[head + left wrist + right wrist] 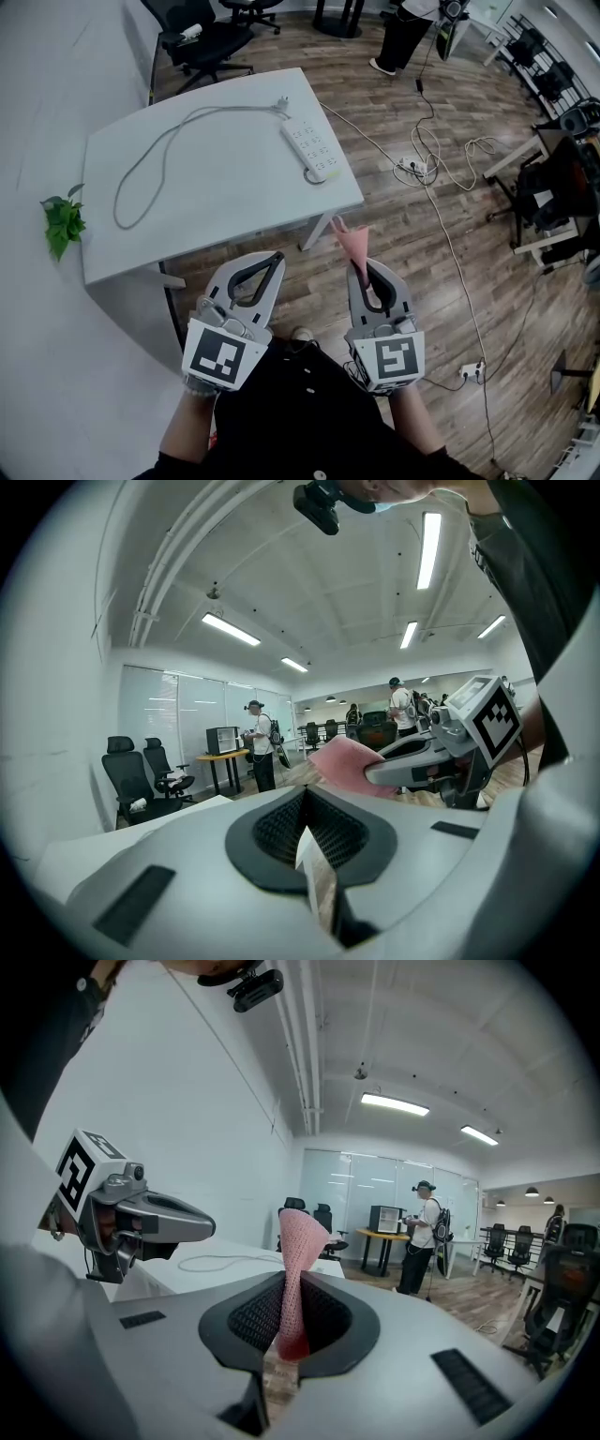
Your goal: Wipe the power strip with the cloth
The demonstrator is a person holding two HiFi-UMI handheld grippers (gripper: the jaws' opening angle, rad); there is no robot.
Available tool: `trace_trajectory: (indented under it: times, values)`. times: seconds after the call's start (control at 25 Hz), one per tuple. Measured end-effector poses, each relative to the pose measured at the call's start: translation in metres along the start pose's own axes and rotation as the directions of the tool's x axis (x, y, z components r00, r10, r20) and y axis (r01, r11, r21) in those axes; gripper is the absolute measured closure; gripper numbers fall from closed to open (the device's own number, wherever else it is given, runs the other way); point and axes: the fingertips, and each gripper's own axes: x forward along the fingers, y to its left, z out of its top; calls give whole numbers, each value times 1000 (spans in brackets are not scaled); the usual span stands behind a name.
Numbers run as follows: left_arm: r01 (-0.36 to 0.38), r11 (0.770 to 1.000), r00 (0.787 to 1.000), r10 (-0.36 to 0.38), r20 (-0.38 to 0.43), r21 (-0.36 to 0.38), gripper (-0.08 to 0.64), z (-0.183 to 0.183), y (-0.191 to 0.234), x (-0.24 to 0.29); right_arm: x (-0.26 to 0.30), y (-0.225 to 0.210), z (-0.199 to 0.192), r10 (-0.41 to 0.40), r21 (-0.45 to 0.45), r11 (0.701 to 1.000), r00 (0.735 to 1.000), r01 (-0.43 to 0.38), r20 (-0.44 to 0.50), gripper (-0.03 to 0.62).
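1. Held close under the head camera, the left tool (275, 255) has its jaws together with nothing between them.
2. Beside it, the right tool (361, 267) is clamped on a pink cloth (352, 241). The cloth stands up out of the jaw tips as a narrow folded strip.
3. Both tools are held off the table (216, 206), on the person's side of its near edge and over the wooden floor (422, 281). The cloth tip points toward the near right corner.
4. A white power strip (310, 149) lies flat on the table just inside its right edge, about midway along it and well apart from the cloth.
5. Its grey cord (150, 164) runs from the strip's far end and loops across the tabletop toward the left edge.
6. A small green plant (63, 223) shows just off the table's left edge.
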Motion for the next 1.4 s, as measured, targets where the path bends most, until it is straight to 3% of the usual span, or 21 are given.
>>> trace_trajectory:
  times: [0.6,0.92,1.4]
  values:
    - [-42,998,999,43,-5,48,549,23,-52,20,-42,-45,-10,39,-32,999,999,-38,35,535]
    - [-44,998,999,44,-9,39,549,17,-76,28,-52,-54,-24,46,-23,999,998,-45,37,535]
    - [-42,998,999,42,10,40,549,17,-49,68,-14,-75,-22,46,-37,998,998,-45,39,535]
